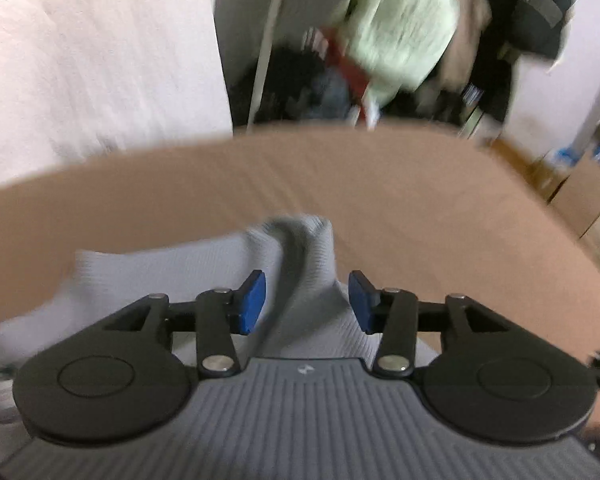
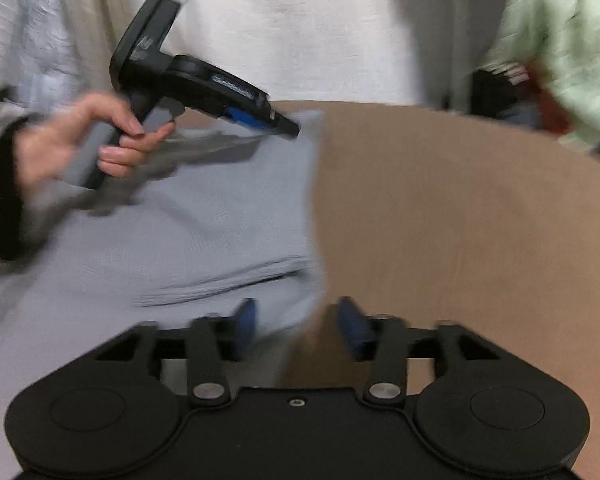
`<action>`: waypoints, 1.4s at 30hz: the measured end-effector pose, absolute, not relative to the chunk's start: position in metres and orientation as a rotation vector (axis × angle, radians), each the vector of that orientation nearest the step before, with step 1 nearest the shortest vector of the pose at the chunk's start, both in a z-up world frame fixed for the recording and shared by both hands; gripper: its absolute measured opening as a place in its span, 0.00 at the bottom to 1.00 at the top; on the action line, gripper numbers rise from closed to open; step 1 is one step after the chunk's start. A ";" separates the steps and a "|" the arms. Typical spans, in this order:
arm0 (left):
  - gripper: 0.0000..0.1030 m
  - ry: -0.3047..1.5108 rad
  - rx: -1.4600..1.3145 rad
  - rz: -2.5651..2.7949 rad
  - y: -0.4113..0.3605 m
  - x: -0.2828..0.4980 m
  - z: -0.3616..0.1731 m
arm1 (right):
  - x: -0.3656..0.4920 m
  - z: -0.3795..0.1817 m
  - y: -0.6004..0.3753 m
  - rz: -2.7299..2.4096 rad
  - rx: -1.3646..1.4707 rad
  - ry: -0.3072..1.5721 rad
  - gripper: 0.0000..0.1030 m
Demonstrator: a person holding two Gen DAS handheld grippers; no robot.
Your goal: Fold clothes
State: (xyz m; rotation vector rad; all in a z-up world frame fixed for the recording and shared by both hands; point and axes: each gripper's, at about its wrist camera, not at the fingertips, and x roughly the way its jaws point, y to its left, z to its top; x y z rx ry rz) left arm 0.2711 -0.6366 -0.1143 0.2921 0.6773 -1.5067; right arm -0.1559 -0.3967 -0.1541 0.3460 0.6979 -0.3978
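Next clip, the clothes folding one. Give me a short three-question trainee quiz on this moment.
1. True or false: the left tool is open, with a ridge of the grey knit garment between its blue pads.
2. What does the garment lie on? A) white tray B) brown surface C) wooden floor
3. Fill in: in the right wrist view, the right tool sits over the garment's ____ edge.

Key: 1 true; 2 B; 3 right

A pale green garment (image 1: 404,28) is being seen hanging beyond the brown desk (image 1: 380,200), beside a white wall (image 1: 92,60).
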 end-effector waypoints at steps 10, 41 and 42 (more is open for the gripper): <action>0.58 0.648 0.257 -0.899 -0.443 0.447 -0.116 | -0.111 -0.119 -0.433 -0.360 0.533 0.574 0.58; 0.43 0.937 -0.025 -1.021 -0.393 0.466 -0.180 | 0.015 -0.147 -0.529 -0.703 0.822 0.534 0.69; 0.07 0.913 0.011 -1.039 -0.398 0.462 -0.179 | 0.017 -0.149 -0.532 -0.701 0.836 0.535 0.69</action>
